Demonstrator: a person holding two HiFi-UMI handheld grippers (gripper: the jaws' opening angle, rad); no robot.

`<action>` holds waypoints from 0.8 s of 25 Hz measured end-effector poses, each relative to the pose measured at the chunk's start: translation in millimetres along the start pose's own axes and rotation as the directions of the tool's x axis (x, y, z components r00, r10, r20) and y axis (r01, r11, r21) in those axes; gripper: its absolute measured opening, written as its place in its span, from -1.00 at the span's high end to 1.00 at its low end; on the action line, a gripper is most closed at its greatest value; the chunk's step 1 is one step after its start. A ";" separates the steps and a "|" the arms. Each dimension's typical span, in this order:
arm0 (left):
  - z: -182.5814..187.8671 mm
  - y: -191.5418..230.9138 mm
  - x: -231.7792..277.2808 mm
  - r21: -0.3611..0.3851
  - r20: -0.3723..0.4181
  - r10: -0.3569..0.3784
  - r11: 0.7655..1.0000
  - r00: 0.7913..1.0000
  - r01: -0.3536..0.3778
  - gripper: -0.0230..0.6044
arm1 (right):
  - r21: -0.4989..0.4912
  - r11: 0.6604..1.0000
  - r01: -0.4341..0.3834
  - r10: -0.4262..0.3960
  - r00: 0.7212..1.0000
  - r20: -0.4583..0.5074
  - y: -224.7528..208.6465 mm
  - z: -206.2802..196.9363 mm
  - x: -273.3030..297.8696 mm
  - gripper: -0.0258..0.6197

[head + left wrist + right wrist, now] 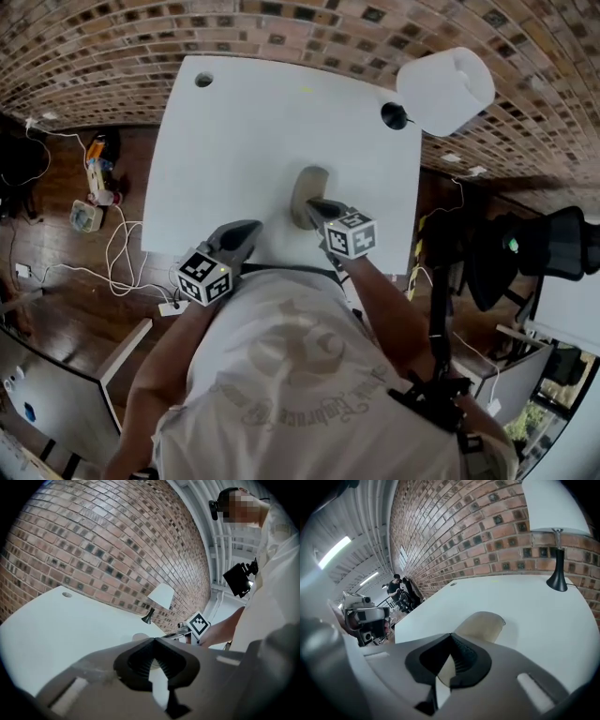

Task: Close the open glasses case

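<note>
A beige glasses case [307, 190] lies on the white table [234, 141], near the front edge. In the right gripper view the case [483, 623] sits just beyond the jaws, its lid looking lowered. My right gripper [316, 208] is shut, with its tips at the near end of the case and nothing between them; whether they touch it I cannot tell. My left gripper [249, 232] hovers at the table's front edge, left of the case, shut and empty. In the left gripper view a sliver of the case [139, 636] shows past the closed jaws.
A white-shaded lamp [446, 88] on a black base [394, 115] stands at the table's far right corner. A cable hole [203, 81] is at the far left corner. A brick wall runs behind. Cables and small items lie on the wooden floor [56, 244] at left.
</note>
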State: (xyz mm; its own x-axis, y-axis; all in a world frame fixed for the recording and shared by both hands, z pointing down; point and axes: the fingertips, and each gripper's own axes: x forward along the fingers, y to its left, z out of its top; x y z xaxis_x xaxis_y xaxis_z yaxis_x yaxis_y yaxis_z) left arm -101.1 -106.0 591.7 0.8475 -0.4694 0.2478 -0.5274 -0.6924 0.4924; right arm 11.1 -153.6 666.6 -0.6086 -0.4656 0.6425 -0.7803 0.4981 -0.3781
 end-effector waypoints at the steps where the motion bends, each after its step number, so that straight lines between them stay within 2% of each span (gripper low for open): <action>1: 0.8 4.5 -5.7 -0.001 0.005 0.010 1.000 1.000 -0.010 0.91 | 0.005 1.000 -0.009 0.009 1.000 0.005 3.6 2.7 4.7 0.90; 5: 2.1 6.0 -10.8 -0.003 0.015 0.034 0.999 0.999 -0.034 0.91 | 0.098 0.994 -0.038 0.035 0.999 0.038 1.1 5.2 6.1 0.90; 8: 2.7 -0.6 -8.2 0.006 0.013 0.027 1.000 1.000 -0.027 0.91 | 0.173 0.984 -0.036 0.022 0.996 0.081 -5.4 5.8 -2.8 0.90; 20: 3.2 -12.6 -24.5 0.042 0.023 0.028 0.999 0.999 -0.029 0.91 | 0.237 0.971 0.012 -0.053 0.985 0.167 -11.0 1.0 -14.4 0.89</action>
State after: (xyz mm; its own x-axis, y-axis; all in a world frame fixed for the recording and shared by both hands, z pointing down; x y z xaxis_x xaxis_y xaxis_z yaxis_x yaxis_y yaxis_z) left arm -115.5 -87.5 576.8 0.8306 -0.5013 0.2425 -0.5541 -0.7007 0.4494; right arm 28.3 -153.1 660.9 -0.5817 -0.6070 0.5414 -0.7995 0.3045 -0.5177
